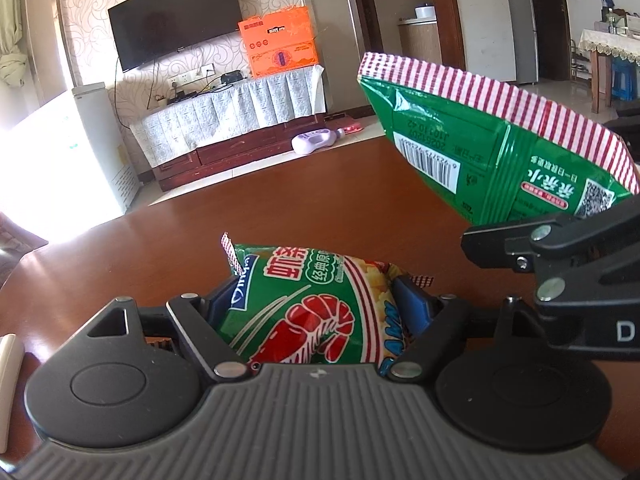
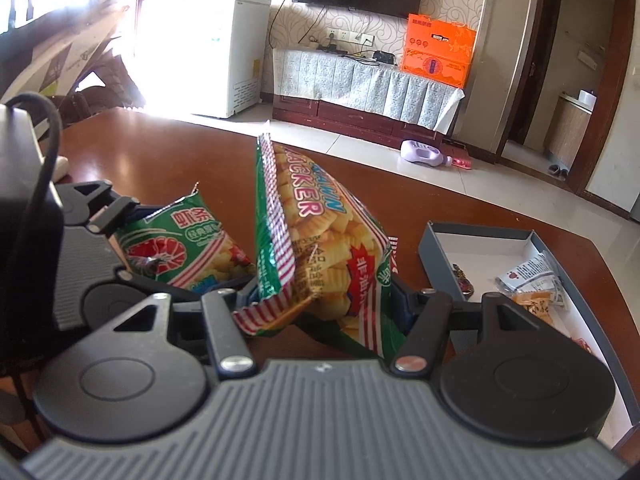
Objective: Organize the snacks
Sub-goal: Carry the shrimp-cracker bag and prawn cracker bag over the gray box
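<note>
Two green prawn-cracker bags with red-striped seals are in play over the brown table (image 1: 280, 208). One prawn-cracker bag (image 1: 312, 312) sits between the blue pads of my left gripper (image 1: 316, 292), and both pads touch its sides. From the right wrist view this bag (image 2: 180, 248) and the left gripper (image 2: 136, 244) are at the left. My right gripper (image 2: 320, 292) is shut on the second bag (image 2: 320, 240), which stands on end between its fingers. In the left wrist view that second bag (image 1: 480, 132) hangs above the table, back side showing, held by the right gripper (image 1: 492, 244).
A grey open box (image 2: 436, 256) with a white inside lies on the table at the right and holds several small snack packets (image 2: 532, 276). A white object (image 1: 8, 380) lies at the table's left edge. Beyond the table are a TV stand and tiled floor.
</note>
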{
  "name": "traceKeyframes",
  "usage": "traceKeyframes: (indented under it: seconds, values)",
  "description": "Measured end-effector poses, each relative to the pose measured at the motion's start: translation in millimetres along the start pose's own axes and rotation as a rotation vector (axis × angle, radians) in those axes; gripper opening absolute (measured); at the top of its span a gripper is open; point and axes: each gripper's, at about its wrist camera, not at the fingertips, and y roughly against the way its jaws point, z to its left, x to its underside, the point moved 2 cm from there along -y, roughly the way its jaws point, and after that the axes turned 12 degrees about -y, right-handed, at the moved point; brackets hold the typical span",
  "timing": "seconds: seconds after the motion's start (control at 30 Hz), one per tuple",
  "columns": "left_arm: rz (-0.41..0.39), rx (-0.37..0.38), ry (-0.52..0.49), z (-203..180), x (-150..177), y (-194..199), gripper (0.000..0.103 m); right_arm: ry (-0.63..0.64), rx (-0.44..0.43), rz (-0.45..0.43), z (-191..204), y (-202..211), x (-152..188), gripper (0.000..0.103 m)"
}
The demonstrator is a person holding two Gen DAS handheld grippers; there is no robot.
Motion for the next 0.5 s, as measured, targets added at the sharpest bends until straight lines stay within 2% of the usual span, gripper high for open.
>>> traceKeyframes:
  seconds: [0.5]
  values:
    - [-0.049, 0.02, -0.029, -50, -44, 4, 0.084, -0.106, -0.008, -0.027, -46, 26, 4, 0.064]
